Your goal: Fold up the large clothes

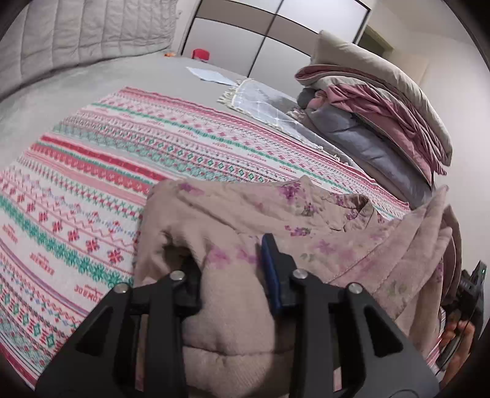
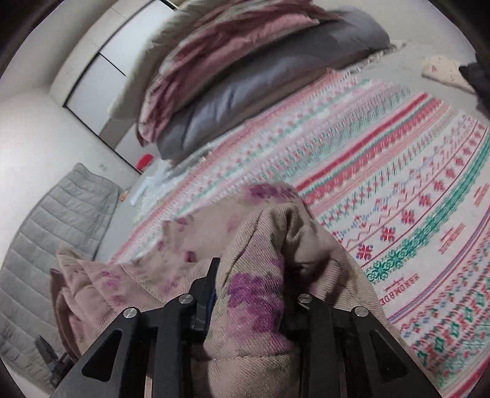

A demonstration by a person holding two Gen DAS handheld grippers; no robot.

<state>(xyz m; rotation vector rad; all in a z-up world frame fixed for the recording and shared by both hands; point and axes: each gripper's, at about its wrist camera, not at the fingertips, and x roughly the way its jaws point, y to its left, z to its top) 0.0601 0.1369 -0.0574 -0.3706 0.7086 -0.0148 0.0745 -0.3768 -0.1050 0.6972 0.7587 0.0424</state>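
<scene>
Both grippers are clamped on the same garment: our left gripper (image 1: 229, 260) has its fingers closed on a thick bunch of the dusty-pink, purple-flowered fleece-lined garment (image 1: 245, 214), and our right gripper (image 2: 254, 287) pinches another fold of it (image 2: 254, 275). In both views the cloth fills the gap between the fingers, so we judge each grip firm. The garment hangs bunched between the two tools, low over the near edge of the bed and not yet spread.

To do this step well, we would draw the two grippers apart until the held edge runs taut, then lay the garment flat on the pink, red and teal patterned knit-style blanket (image 1: 122, 171), away from its edge, before making any fold. Thick cloth like this may slip if we tug sharply; a slow pull is safer.

That blanket lies over a grey bed (image 1: 92, 79). A stack of beige, pink and grey folded bedding (image 1: 382, 107) sits beyond it, near a pale fringed cloth (image 1: 260, 98). A grey quilted headboard (image 1: 85, 27) and white wardrobe doors (image 1: 275, 33) close off the room.
</scene>
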